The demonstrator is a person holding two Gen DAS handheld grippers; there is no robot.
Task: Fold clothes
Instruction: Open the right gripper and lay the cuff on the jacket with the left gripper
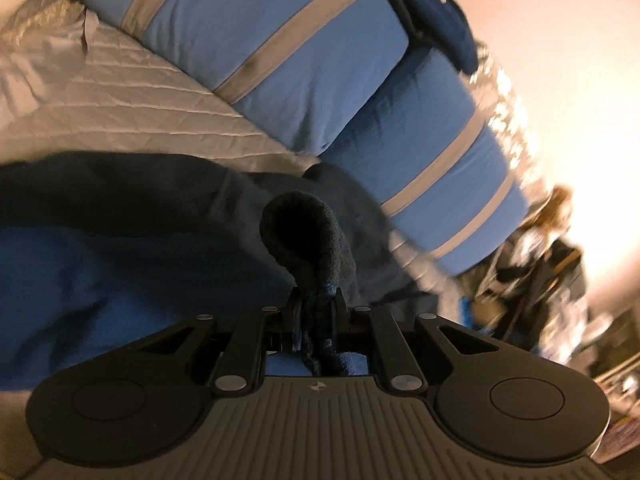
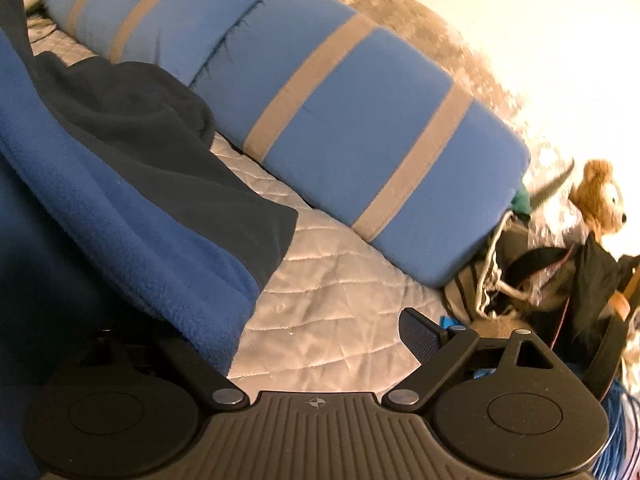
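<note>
The left gripper (image 1: 316,308) has its fingers pressed nearly together, pinching a bunched fold of the dark navy fleece garment (image 1: 308,236); the fold rises from between the pads and curls over toward twelve o'clock in the left wrist view. The rest of the garment spreads toward nine o'clock, with its brighter blue side (image 1: 100,280) showing at about eight o'clock, all lying on the quilted grey bedspread (image 1: 132,112). Two blue pillows with grey stripes (image 1: 280,40) run from twelve toward three o'clock. In the right wrist view the right gripper (image 2: 320,340) stands with its fingers spread wide; the ribbed pad of one finger (image 2: 420,336) shows at four o'clock, while the other finger sits under the blue fleece edge (image 2: 180,280) at about eight o'clock, and I cannot tell whether it touches the cloth. A brown teddy bear (image 2: 600,196) sits at three o'clock beside the pillows. No readable writing or brand appears; only a small compass-like mark (image 2: 318,403) on the gripper body.
</note>
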